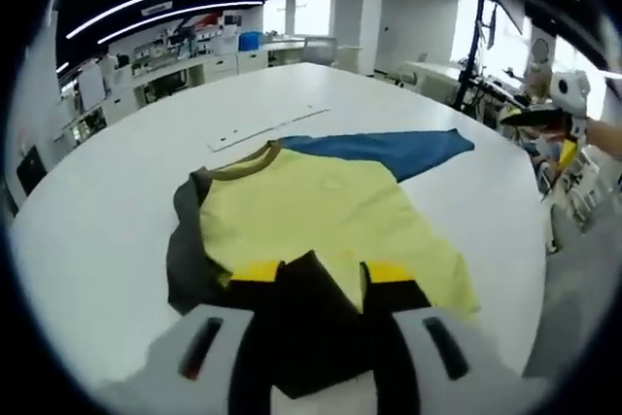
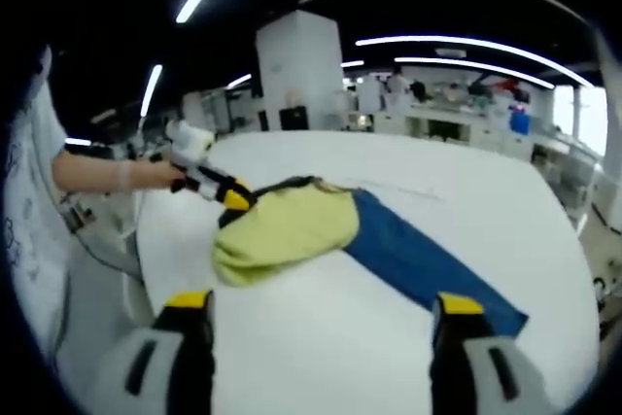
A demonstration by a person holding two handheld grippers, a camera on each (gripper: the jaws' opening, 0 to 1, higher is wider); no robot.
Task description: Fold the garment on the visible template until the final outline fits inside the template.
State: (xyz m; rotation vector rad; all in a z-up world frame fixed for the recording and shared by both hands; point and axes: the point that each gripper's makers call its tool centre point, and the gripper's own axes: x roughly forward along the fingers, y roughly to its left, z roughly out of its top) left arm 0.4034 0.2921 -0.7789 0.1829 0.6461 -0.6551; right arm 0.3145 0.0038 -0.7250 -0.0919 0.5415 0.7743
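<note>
Yellow shirt (image 1: 321, 221) with a blue sleeve (image 1: 389, 150) lies on my white table (image 1: 107, 221). My left gripper (image 1: 313, 291) is clenched on its dark hem; my right gripper (image 2: 321, 313) hangs released above the table.

My two claws, one biting, one spread

My left gripper (image 1: 319, 284) is clamped, jaws pinched together; in the right gripper view it (image 2: 231, 197) reaches in from the left on my bare forearm (image 2: 97, 174). My right gripper (image 2: 321, 306) hangs near me, jaws wide apart.
</note>
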